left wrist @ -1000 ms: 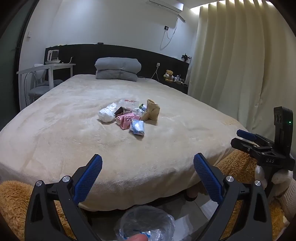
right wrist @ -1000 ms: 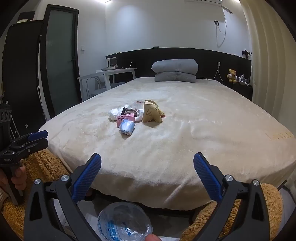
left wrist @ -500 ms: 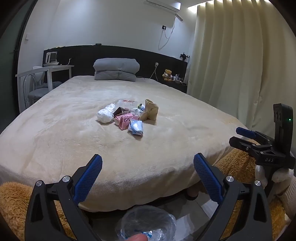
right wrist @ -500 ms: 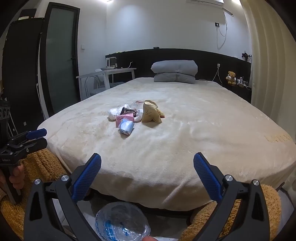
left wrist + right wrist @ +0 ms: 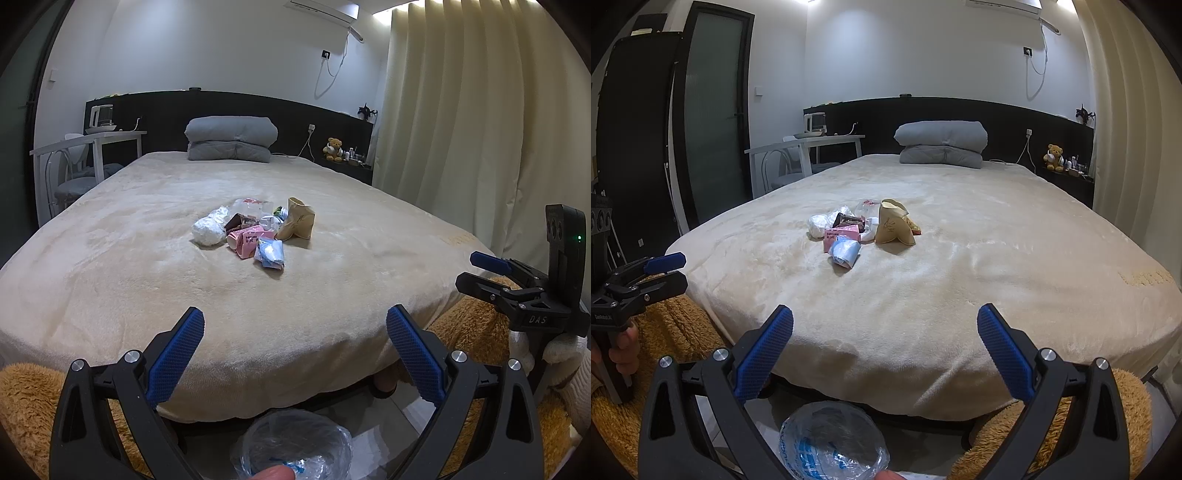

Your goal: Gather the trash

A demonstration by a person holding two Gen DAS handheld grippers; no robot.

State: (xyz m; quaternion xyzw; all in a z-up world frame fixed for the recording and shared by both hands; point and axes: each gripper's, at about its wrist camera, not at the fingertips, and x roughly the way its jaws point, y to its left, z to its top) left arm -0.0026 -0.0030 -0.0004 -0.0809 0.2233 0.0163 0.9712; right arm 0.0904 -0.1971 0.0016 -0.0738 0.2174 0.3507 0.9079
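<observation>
Cream plush covers the bed (image 5: 110, 258), which fills the view ahead of both grippers. Largest of what lies on it is the folded grey quilt (image 5: 231, 138) at the far end, well beyond reach.

Nearer, roughly mid-bed and straight ahead of the left gripper (image 5: 295, 339), sits the trash pile (image 5: 255, 232); from the right gripper (image 5: 885, 338) it lies ahead and somewhat to the left. Within the pile, the tan paper bag (image 5: 893, 227) stands at its right edge, biggest of the lot. A white crumpled wad (image 5: 208, 230) marks the left edge, a pink packet (image 5: 247, 238) lies between them, and a small pale-blue wrapper (image 5: 271, 253) is the closest piece to both grippers.

Both grippers hang off the foot of the bed with jaws spread wide and nothing between them. Below each, close to the camera, is a clear plastic bag (image 5: 295, 446) with blue print, seemingly held by a fingertip at the frame's lower edge; whether it is one bag or two I cannot tell.

Judging from this, the step in hand is the approach, with no piece yet picked up. The next move calls for reaching forward over the mattress edge and dropping to the pile; the pale-blue wrapper looks the easiest first pick, with the jaws narrowed round it, since it is soft and flat.
</observation>
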